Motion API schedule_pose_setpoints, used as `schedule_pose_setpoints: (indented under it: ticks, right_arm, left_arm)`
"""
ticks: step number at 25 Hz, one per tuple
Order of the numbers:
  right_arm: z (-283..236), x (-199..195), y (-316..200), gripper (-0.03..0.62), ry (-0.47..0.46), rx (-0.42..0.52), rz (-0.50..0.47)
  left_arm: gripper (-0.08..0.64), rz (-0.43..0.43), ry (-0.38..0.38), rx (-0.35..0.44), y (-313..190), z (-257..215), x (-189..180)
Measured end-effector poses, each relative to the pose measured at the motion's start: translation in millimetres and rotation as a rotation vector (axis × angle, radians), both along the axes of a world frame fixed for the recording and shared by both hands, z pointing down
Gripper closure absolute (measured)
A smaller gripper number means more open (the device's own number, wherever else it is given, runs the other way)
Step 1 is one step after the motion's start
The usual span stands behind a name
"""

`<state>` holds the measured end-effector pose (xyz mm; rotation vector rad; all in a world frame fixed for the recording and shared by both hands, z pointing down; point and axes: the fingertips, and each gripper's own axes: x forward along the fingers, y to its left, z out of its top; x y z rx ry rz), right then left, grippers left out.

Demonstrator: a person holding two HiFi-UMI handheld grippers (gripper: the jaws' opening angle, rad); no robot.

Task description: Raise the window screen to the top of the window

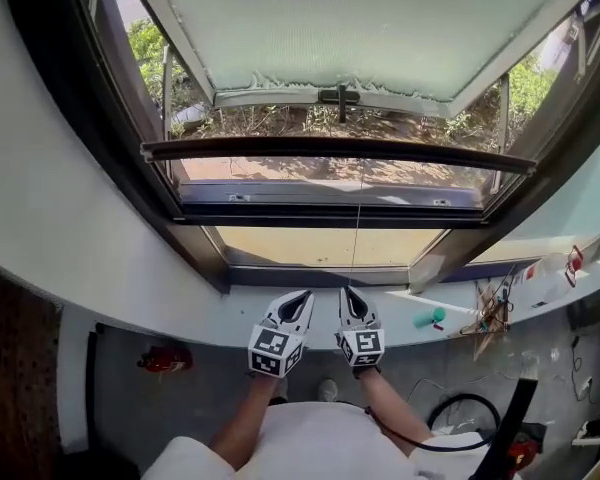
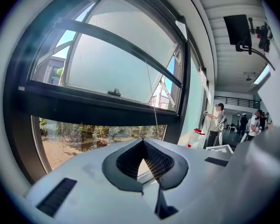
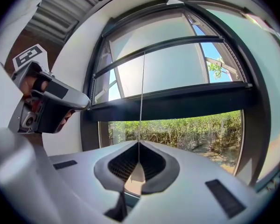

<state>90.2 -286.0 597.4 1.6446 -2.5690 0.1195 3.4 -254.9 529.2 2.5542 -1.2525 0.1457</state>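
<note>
left wall [image 1: 70, 218]: pale and curved, it is bordering the dark window frame [image 1: 108, 138] at the left of the head view.
left hand-held gripper [image 1: 302, 300] [image 2: 142, 142]: it is pointing at the window, showing over the edge of the pale sill [image 1: 220, 323] in the head view. Its jaws are standing closed tip to tip, with nothing between them.
window screen [image 1: 340, 152] [image 3: 177, 44]: it is showing as a slim dark rail lying level across the upper opening, reaching from one side of the frame to the other. It is sitting part-way up, above the thick dark crossbar [image 1: 330, 215] and well below the top of the window. Its mesh is too fine to make out.
behind the screen: a frosted sash [image 1: 380, 18] is tilting outward, carrying a dark handle [image 1: 340, 96] on its lower edge. Shrubs and sandy ground are showing beyond it.
cord [image 1: 358, 230] [image 3: 142, 97]: thin, pale and taut, it is dropping straight from the middle of the rail. In the left gripper view it is passing just right of that gripper's tips, not between them.
right hand-held gripper [image 1: 351, 296] [image 3: 139, 143]: it is sitting just beside the left one, and its jaws are pinching tight on the cord, which is entering at their tips.
sill, right end: a small green object [image 1: 430, 318] and a tangle of wires [image 1: 493, 313] are lying there, near each other.
</note>
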Motion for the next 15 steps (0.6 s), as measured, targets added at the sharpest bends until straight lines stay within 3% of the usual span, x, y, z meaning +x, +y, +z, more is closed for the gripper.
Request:
schedule_pose_setpoints:
  ticks: [15]
  right_arm:
    - [-24.1, -5.6, -3.7, 0.603, 0.001, 0.072, -0.012]
  left_arm:
    - [0.558, 0.017, -0.008, 0.061, -6.6, -22.2, 6.2]
